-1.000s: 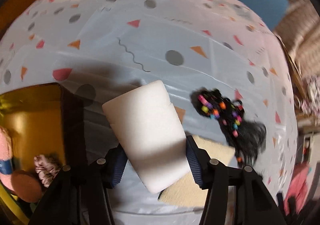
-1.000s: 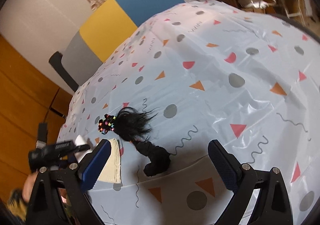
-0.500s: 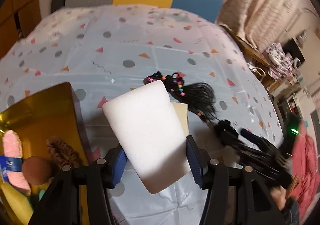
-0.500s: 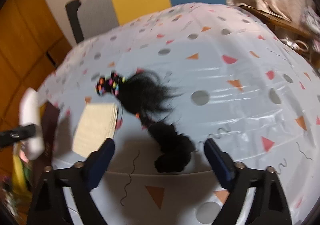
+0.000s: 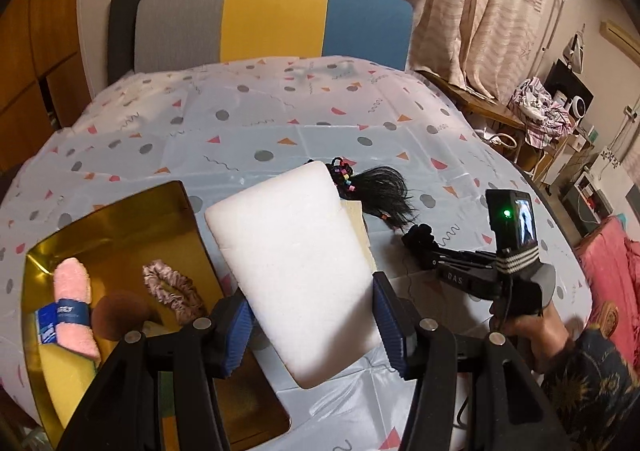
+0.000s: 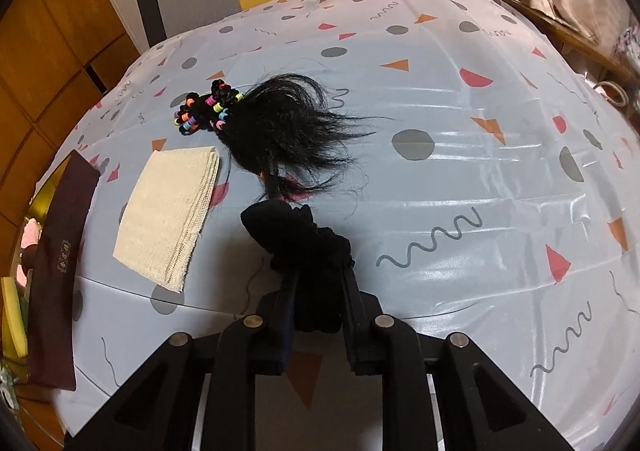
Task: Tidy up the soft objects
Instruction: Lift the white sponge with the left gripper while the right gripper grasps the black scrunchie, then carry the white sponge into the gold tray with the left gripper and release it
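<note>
My left gripper point(image 5: 312, 327) is shut on a white foam block point(image 5: 296, 263) and holds it above the table, just right of the gold box point(image 5: 120, 227). The box holds a pink rolled towel point(image 5: 74, 303), a brown puff point(image 5: 120, 313), a pink scrunchie point(image 5: 170, 289) and a yellow sponge point(image 5: 66, 387). My right gripper point(image 6: 318, 283) is shut on a black scrunchie point(image 6: 300, 235) lying on the table. It also shows in the left wrist view point(image 5: 420, 239). A black hairpiece with coloured beads point(image 6: 272, 127) and a folded cream cloth point(image 6: 170, 207) lie beyond it.
The table wears a pale cloth with coloured shapes point(image 6: 460, 155). A grey, yellow and blue chair back point(image 5: 272, 23) stands at the far edge. The gold box's dark side point(image 6: 60, 263) is at the left in the right wrist view. Curtains and clutter are at the right.
My left gripper has lifted and tilted back with the foam block, bringing the gold box into fuller view. My right gripper has moved forward and closed on the black scrunchie.
</note>
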